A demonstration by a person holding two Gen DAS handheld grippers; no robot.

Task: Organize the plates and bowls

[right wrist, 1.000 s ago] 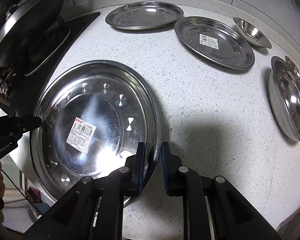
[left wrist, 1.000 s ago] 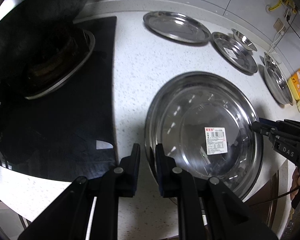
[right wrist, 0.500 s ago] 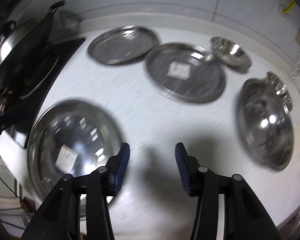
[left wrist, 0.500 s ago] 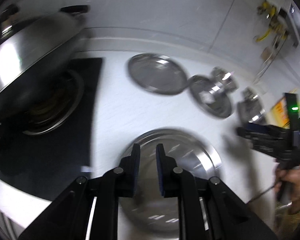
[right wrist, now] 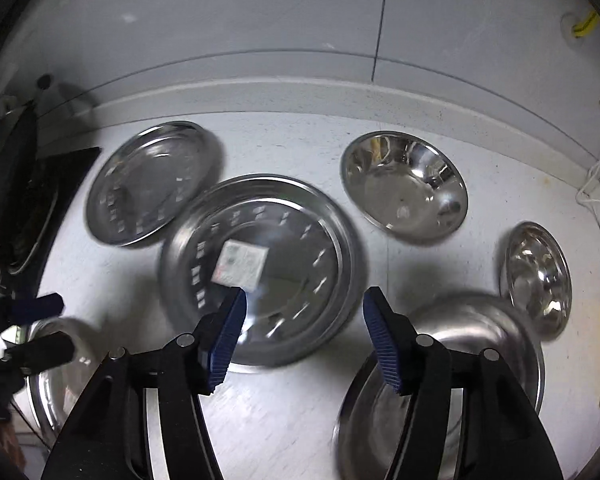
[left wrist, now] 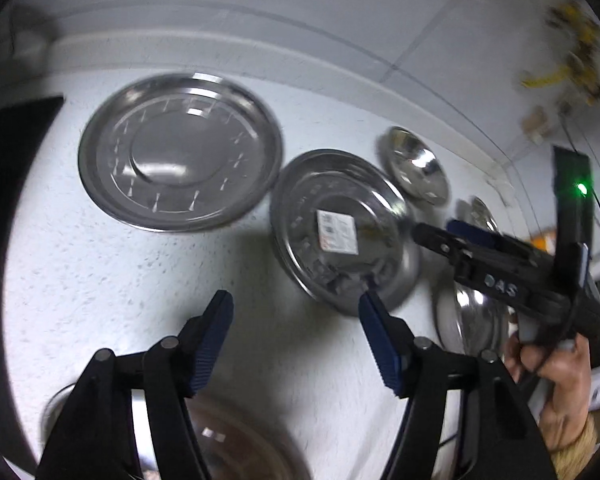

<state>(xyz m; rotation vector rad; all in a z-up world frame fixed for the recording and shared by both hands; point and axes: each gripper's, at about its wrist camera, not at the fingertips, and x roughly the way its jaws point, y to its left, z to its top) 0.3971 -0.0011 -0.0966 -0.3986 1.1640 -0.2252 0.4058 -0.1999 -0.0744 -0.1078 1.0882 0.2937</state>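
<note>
Labelled plate [right wrist: 260, 268] lies between plain plate [right wrist: 152, 184] and, seemingly, bowl [right wrist: 404, 188].

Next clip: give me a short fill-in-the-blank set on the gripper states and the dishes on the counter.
1. The left gripper has its jaws ____.
2. The right gripper holds ____.
3. The plate with the white ____ lies between the plain plate and the small bowl.
4. All the dishes are made of ____.

Missing words: open; nothing; label; metal

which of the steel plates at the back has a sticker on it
The round steel plate in the middle, with a white label at its centre; the plain steel plate to its left has none.
</note>
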